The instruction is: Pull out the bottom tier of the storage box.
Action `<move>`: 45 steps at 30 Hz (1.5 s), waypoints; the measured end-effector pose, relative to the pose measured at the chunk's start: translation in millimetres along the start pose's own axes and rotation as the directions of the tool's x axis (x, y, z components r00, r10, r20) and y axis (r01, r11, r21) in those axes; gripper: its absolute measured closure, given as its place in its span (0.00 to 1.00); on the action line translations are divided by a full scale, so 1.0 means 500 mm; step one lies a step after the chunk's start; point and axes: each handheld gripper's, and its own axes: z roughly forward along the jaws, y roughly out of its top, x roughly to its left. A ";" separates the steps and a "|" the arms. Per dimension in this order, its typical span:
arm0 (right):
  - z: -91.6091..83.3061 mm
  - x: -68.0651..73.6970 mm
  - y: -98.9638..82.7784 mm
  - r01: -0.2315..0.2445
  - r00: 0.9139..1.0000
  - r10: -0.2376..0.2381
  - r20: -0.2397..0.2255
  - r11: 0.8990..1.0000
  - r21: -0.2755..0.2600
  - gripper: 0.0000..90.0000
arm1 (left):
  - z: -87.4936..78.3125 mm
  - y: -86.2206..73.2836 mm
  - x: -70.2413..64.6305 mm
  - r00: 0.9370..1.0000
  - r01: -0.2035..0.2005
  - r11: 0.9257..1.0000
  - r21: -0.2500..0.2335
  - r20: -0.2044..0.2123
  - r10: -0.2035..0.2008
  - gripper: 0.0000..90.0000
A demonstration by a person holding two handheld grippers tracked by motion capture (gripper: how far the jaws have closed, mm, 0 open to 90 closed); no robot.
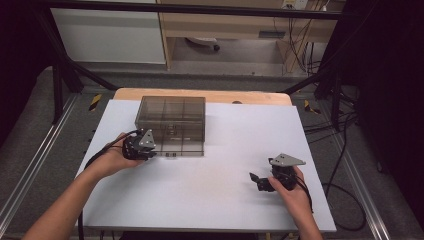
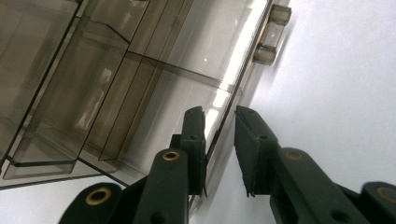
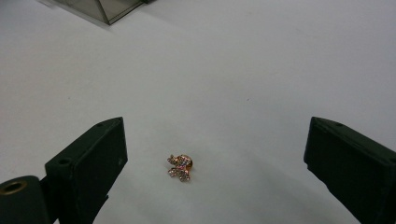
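The left tool (image 2: 219, 140) has its jaws set narrowly on either side of the front edge of the box (image 1: 172, 125) lid, though the angle is too steep to tell whether the pads truly pinch it; the lid looks shut, so opening appears not yet done. The right tool (image 3: 215, 163) stands wide open and holds nothing, with the brooch (image 3: 180, 167) lying on the white desk (image 1: 225, 200) between its jaws, well apart from the box. Judging from this, the work is at its start: the brooch is still to be picked up, carried across and put into a compartment.
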 end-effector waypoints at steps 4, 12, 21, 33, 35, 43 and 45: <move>0.000 -0.004 0.000 -0.009 1.000 0.009 0.003 1.000 -0.005 0.07 | 0.007 0.007 0.000 1.000 -0.018 1.000 0.009 0.011 0.018 0.81; 0.001 -0.002 -0.001 -0.006 1.000 0.006 0.003 1.000 0.002 0.07 | 0.018 0.017 0.002 0.998 -0.060 0.998 0.027 0.032 0.059 0.84; 0.004 -0.002 -0.002 0.006 1.000 -0.006 -0.006 1.000 0.011 0.07 | 0.030 0.029 0.000 0.994 -0.096 0.995 0.033 0.046 0.095 0.84; 0.002 -0.001 -0.001 0.008 1.000 -0.008 -0.016 1.000 0.007 0.07 | 0.028 0.030 0.004 0.982 -0.167 0.985 0.046 0.096 0.162 0.89; 0.002 -0.001 -0.001 0.009 1.000 -0.009 -0.016 1.000 0.008 0.07 | 0.026 0.031 0.004 0.980 -0.173 0.984 0.046 0.111 0.167 0.90; 0.002 -0.001 -0.001 0.010 1.000 -0.010 -0.016 1.000 0.007 0.07 | 0.019 0.031 -0.012 0.972 -0.213 0.976 0.046 0.115 0.207 0.92; 0.002 0.000 -0.001 0.010 1.000 -0.009 -0.017 1.000 0.007 0.07 | 0.016 0.031 -0.018 0.968 -0.228 0.973 0.046 0.115 0.221 0.92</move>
